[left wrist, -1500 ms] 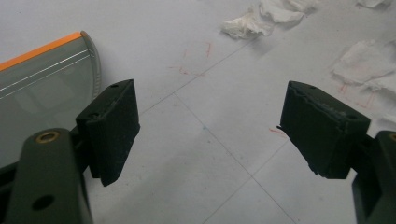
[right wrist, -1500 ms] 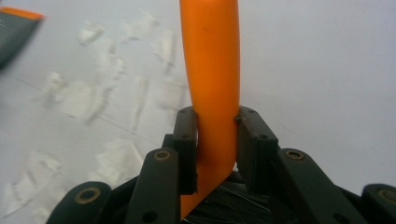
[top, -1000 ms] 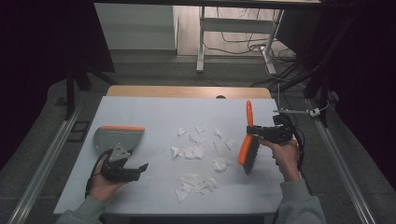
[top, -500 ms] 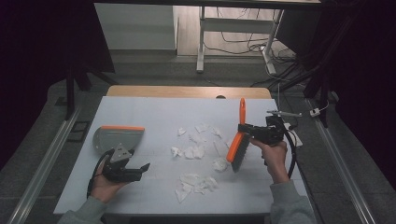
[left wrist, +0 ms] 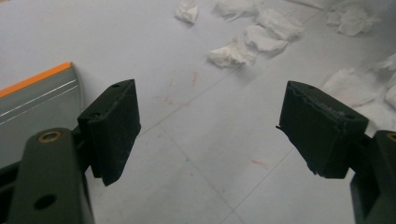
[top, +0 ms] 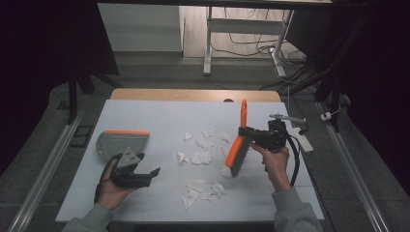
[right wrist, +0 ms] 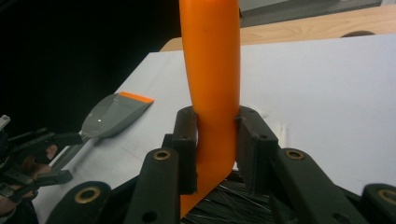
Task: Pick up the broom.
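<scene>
While a smooth pale sheet is spread over the wooden table [top: 145, 93], crumpled white paper scraps [top: 200, 157] are scattered across its middle. A flat grey dustpan [top: 121, 143] with an orange edge is laid near the left gripper [top: 145, 175], whose blocky black jaws are spread wide. An orange-handled brush [top: 238, 150], bristles down beside the scraps, is pinched by the right gripper [right wrist: 215, 149].

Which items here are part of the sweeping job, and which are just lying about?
In the job:
orange brush, clamped in the right gripper
torn paper scraps on the table
grey dustpan
left gripper, open, beside the dustpan

Lying about:
white power strip at the table's right edge
cables on the floor beyond
</scene>
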